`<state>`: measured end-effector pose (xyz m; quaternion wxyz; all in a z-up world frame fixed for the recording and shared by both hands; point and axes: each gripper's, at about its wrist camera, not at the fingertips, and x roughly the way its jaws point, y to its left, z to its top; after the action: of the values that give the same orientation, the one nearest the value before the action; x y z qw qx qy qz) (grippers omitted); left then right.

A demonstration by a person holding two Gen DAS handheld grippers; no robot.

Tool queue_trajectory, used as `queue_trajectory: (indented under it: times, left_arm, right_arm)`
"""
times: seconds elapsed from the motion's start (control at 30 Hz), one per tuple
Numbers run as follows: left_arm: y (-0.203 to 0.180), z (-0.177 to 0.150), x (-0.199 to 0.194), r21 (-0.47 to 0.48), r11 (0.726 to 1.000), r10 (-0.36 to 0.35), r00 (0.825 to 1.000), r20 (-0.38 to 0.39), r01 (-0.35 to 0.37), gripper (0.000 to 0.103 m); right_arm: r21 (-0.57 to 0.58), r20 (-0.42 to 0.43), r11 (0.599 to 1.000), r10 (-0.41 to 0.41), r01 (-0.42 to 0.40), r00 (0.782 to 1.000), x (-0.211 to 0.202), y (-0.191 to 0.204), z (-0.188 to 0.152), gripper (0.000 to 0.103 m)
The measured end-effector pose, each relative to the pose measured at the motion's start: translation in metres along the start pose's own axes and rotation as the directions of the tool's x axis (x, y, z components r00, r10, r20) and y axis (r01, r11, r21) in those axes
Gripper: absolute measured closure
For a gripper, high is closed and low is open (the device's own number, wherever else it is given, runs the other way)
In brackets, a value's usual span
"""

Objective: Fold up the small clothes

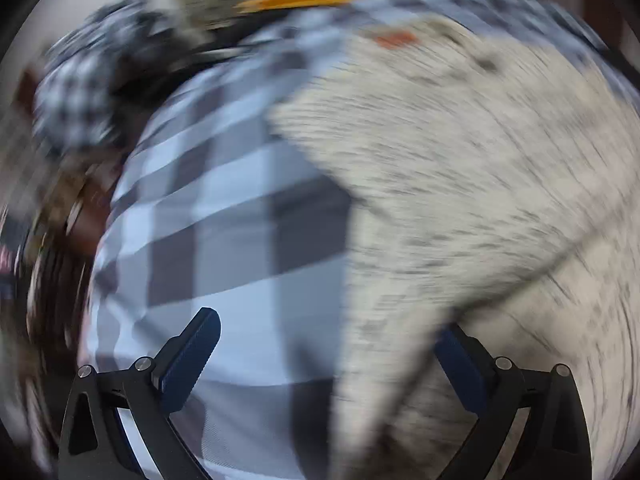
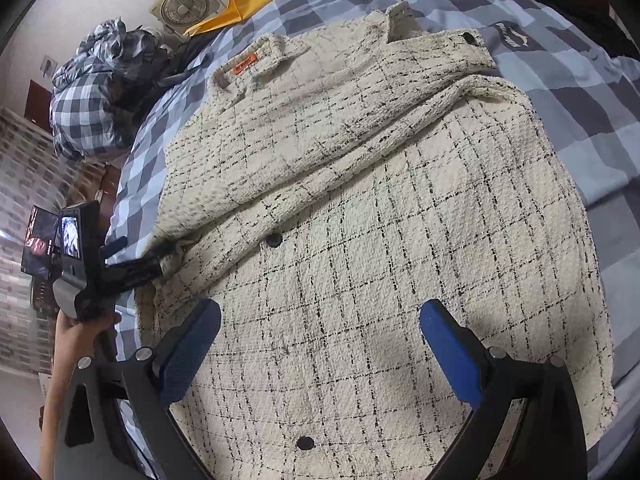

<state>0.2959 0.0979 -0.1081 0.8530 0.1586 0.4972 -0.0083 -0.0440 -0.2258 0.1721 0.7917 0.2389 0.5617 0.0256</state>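
A cream tweed jacket (image 2: 360, 208) with thin black checks and black buttons lies flat on a blue and grey checked bedsheet (image 2: 592, 112). One sleeve (image 2: 320, 160) is folded diagonally across its front. My right gripper (image 2: 320, 308) hovers open over the jacket's lower front, with nothing between its fingers. My left gripper (image 2: 144, 250) is at the jacket's left edge by the sleeve cuff. The blurred left wrist view shows the left gripper (image 1: 330, 324) open, straddling the jacket's edge (image 1: 420, 200), with sheet (image 1: 224, 208) on its left. Fabric partly hides its right finger.
A bundle of checked bedding (image 2: 92, 92) sits at the bed's far left corner. Near it are a small fan (image 2: 186, 6) and a yellow sheet (image 2: 244, 4). A grey garment with a logo (image 2: 516, 40) lies beyond the jacket. A person's hand (image 2: 80, 328) holds the left gripper off the bed's left edge.
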Motion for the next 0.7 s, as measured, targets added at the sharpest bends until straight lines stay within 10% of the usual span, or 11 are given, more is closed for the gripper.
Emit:
queue_trajectory:
  times: [0.17,0.6,0.7]
  left_arm:
    - [0.062,-0.041,0.023,-0.330,0.941,-0.089,0.995,-0.033,0.073,0.000]
    - [0.072,-0.080,0.027,-0.510,0.860,-0.022,1.000,0.004,0.021,0.000]
    - [0.069,-0.081,-0.002,-0.465,0.885,0.003,0.999,0.050,0.021,0.000]
  right_arm:
    - [0.005,-0.006,1.000,0.004,-0.004,1.000,0.001,-0.001,0.000,0.005]
    - [0.001,-0.007,1.000,-0.011,0.011,1.000,-0.001,-0.004,-0.002,0.005]
    - [0.010,-0.017,1.000,-0.008,0.008,1.000,0.000,-0.007,-0.001,0.005]
